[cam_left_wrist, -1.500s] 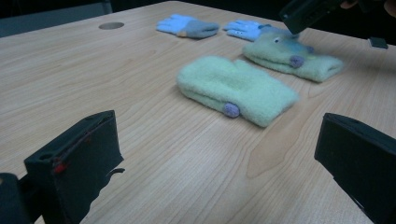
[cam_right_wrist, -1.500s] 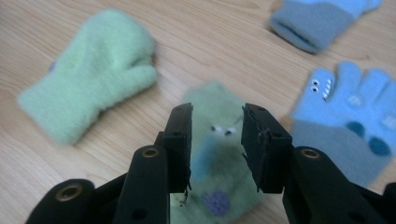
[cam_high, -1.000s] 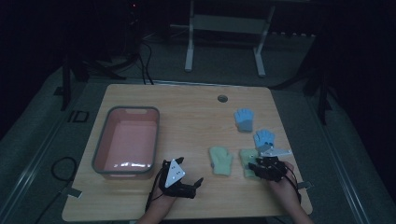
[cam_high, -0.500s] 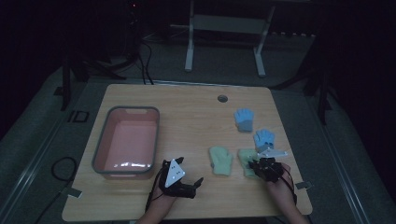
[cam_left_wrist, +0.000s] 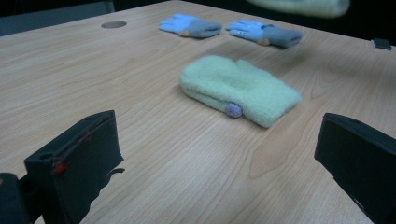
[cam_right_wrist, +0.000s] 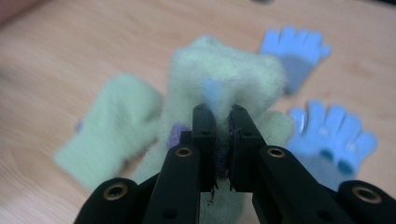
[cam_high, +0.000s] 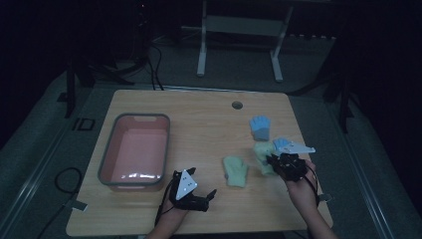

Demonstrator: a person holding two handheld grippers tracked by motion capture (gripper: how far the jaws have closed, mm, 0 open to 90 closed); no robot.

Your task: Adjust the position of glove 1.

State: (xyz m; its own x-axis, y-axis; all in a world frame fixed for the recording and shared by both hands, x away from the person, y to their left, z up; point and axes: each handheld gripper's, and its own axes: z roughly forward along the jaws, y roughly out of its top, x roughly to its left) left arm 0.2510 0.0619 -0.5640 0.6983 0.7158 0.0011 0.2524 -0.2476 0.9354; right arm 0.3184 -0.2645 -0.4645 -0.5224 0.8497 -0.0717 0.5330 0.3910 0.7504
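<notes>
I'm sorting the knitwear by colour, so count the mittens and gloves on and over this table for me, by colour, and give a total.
Green mittens: 2, one lying on the table, one held in the right gripper
Blue gloves: 2, the far one and the near one
Total: 4

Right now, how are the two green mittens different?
The held green mitten hangs off the table, pinched in the right tongs; the other green mitten lies flat on the table, untouched. The held one is bunched, the other spread out. Both are pale green and fuzzy.
</notes>
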